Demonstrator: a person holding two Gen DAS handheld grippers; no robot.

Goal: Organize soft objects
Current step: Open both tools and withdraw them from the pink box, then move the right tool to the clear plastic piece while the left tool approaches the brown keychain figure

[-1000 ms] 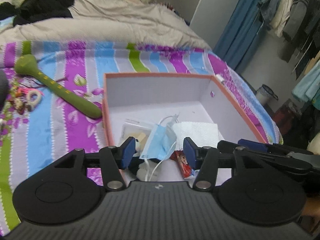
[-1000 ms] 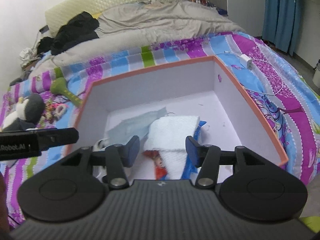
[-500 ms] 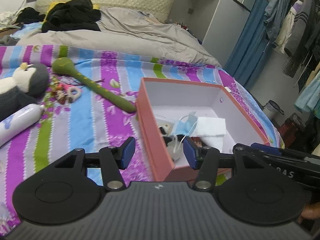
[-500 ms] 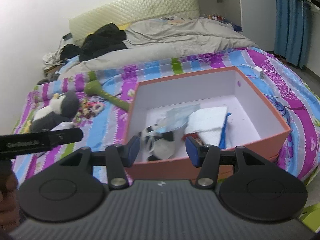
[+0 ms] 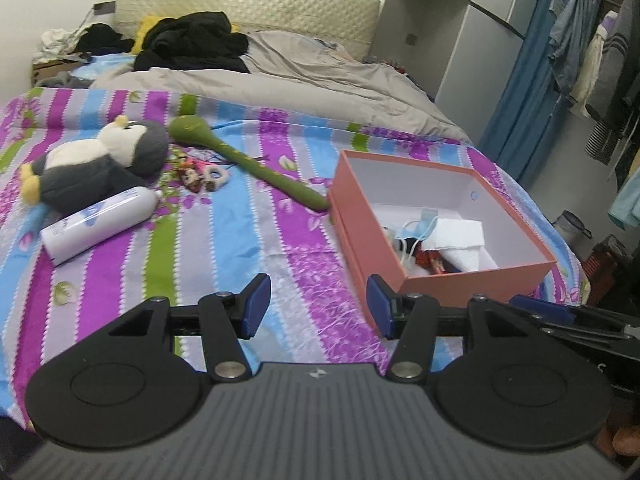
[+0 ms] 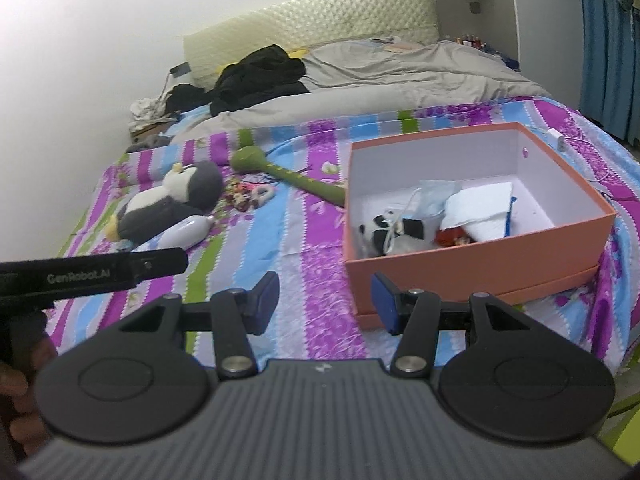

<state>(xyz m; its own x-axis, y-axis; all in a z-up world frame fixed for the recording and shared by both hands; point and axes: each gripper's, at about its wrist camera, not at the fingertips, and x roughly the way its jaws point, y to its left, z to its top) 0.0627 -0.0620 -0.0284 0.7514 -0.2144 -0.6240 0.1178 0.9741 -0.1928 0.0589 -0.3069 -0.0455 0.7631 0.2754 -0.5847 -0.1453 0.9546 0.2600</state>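
While both grippers hang over the striped bedspread (image 5: 248,240), the scene reads so:
Left gripper (image 5: 318,306): bottom centre of its view, jaws about half apart, nothing between them.
Right gripper (image 6: 325,303): bottom centre of its view, jaws likewise parted and empty.
Orange box (image 6: 480,264): right of centre, holding a blue face mask (image 6: 434,196), a white folded cloth (image 6: 482,210) and a small black-and-white toy (image 6: 376,234).
Plush penguin (image 5: 100,162): upper left, lying beside a white bottle (image 5: 100,224).
Green plush stick (image 5: 248,164): between penguin and box, its end touching the box.
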